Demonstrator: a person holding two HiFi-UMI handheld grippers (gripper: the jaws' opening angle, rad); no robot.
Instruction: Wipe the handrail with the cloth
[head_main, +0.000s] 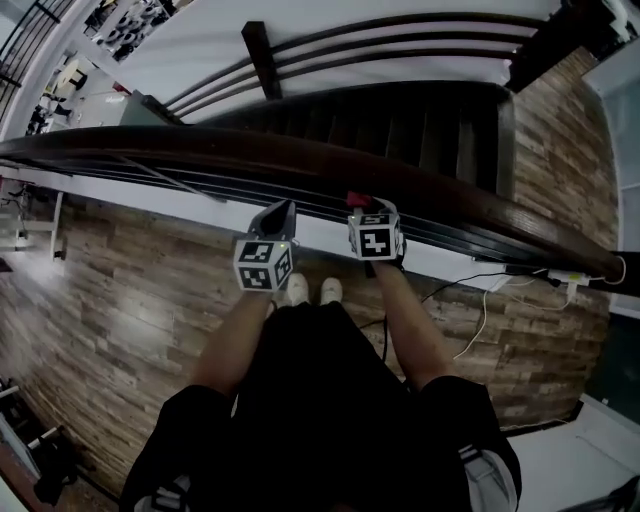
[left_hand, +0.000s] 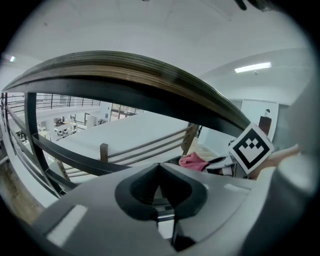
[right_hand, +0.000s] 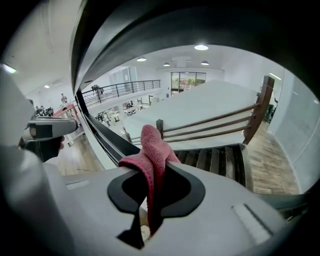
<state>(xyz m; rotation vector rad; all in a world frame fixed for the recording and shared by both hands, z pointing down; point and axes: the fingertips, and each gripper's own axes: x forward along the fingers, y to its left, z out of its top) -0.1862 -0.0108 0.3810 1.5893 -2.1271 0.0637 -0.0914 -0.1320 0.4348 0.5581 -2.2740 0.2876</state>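
The dark wooden handrail (head_main: 200, 150) crosses the head view from the left edge to the lower right. A pink-red cloth (right_hand: 152, 152) is pinched in my right gripper (right_hand: 154, 167), which is shut on it just below the handrail (right_hand: 150, 30). In the head view the cloth (head_main: 357, 200) peeks out at the rail's near side above the right gripper (head_main: 366, 207). My left gripper (head_main: 277, 212) is beside it on the left, jaws shut and empty, pointing up under the handrail (left_hand: 125, 75). The left gripper view shows its tips (left_hand: 160, 167) and the cloth (left_hand: 192, 161) at the right.
Thin dark metal bars (head_main: 150, 178) run under the rail. Beyond it a dark staircase (head_main: 400, 125) goes down, with a second wooden railing (head_main: 262, 58). White cables (head_main: 480, 320) lie on the wood floor (head_main: 120, 300) to the right of the person's shoes (head_main: 312, 290).
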